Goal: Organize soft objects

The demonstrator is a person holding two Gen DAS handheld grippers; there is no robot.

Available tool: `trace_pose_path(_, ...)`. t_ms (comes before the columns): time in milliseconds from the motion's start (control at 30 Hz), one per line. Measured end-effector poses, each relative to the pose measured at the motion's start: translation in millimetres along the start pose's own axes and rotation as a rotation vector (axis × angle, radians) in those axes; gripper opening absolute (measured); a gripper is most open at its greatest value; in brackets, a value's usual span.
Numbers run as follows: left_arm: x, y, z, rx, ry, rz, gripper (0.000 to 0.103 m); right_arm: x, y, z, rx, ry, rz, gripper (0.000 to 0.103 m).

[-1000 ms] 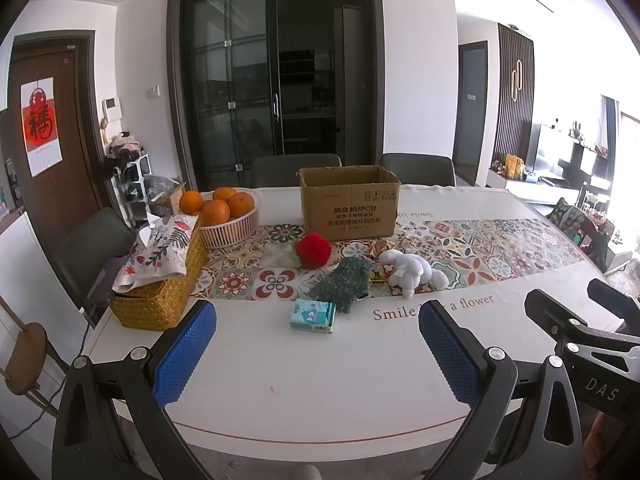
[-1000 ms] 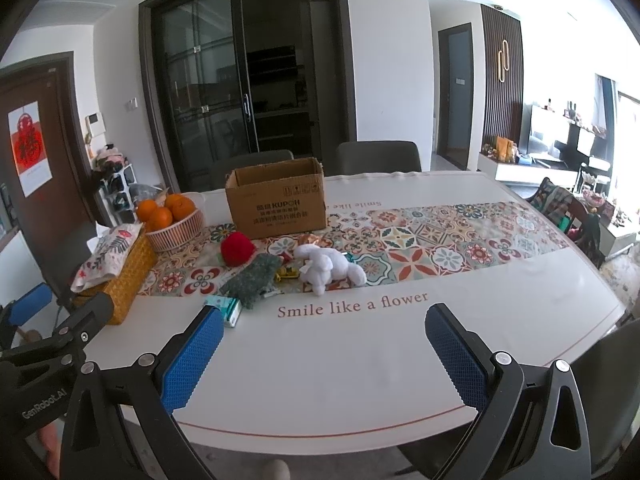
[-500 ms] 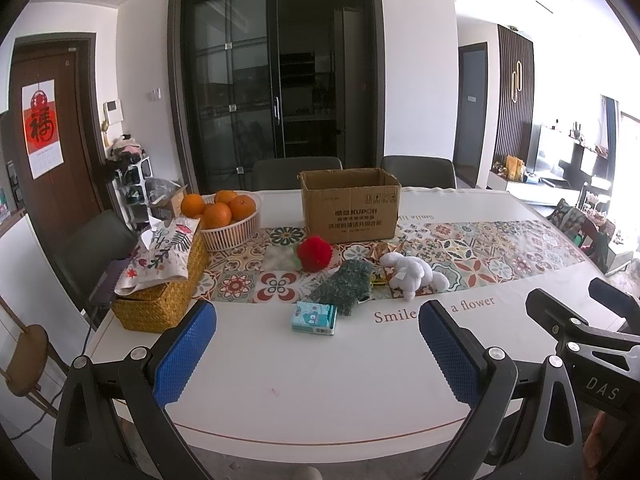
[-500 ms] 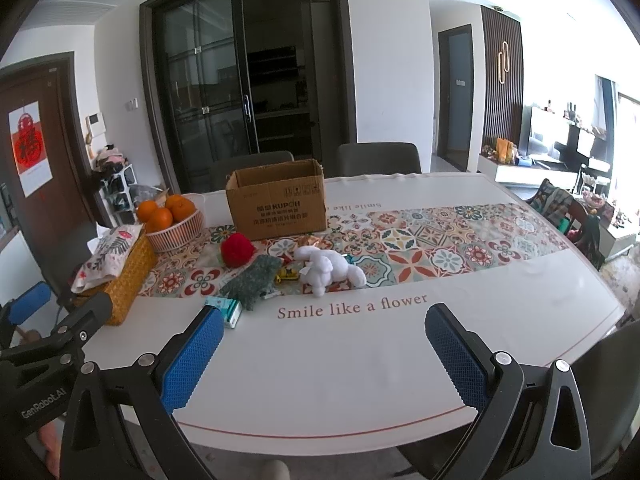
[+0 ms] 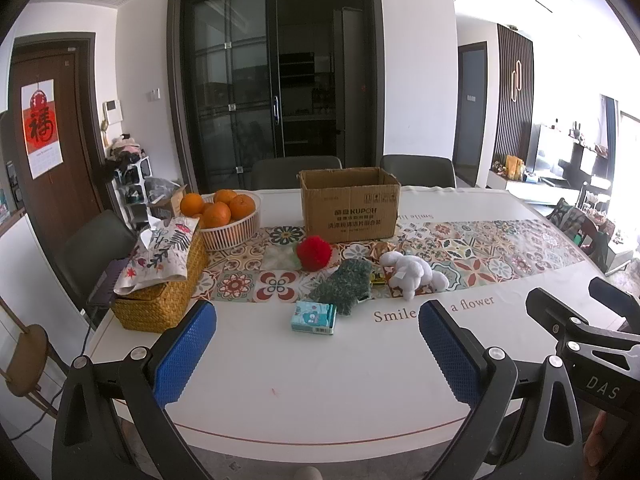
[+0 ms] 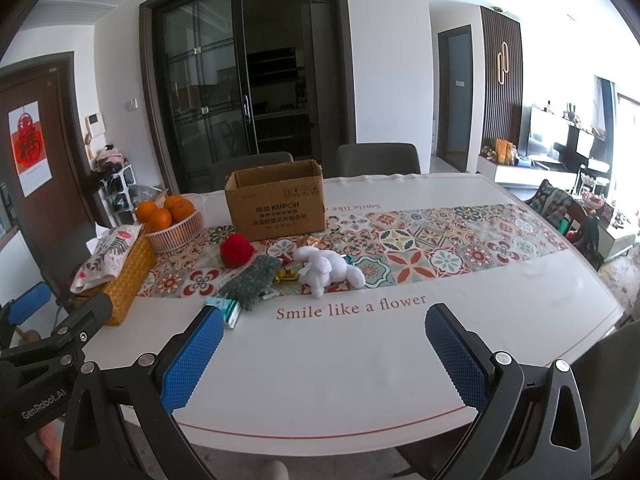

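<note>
Both the left gripper (image 5: 316, 354) and the right gripper (image 6: 324, 354) hold nothing, fingers wide apart, above the near table edge (image 5: 320, 428). Farther off, the white plush bunny (image 6: 326, 270), green glove (image 6: 252, 282) and red pompom (image 6: 236, 250) lie before the open cardboard box (image 6: 280, 208).

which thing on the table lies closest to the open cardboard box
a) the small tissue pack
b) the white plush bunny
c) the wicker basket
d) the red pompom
d: the red pompom sits right in front of the cardboard box, at its lower left corner, while the white plush bunny and the tissue pack lie nearer the camera and the wicker basket stands far off to the left.
</note>
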State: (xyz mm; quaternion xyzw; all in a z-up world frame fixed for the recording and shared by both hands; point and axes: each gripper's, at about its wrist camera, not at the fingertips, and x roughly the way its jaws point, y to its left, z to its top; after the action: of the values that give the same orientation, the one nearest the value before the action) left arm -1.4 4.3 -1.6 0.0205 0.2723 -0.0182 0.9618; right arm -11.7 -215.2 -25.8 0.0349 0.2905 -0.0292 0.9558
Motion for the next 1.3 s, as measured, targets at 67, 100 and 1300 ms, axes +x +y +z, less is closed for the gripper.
trace_pose_path(67, -0.1, 0.2, 0.0, -0.001, 0.000, 0.000, 0.103, 0.3, 0.1, -0.2, 0.000, -0.001, -0.001, 0.102)
trace_pose_path(100, -0.1, 0.0, -0.1, -0.001, 0.000, -0.002, 0.103, 0.3, 0.2, -0.3, -0.001, -0.001, -0.002, 0.102)
trace_pose_path(1300, 153.8, 20.9, -20.9, 0.004, 0.193, -0.052, 0.103, 140.2, 21.4, -2.3, -0.002, 0.169, 0.087, 0.102)
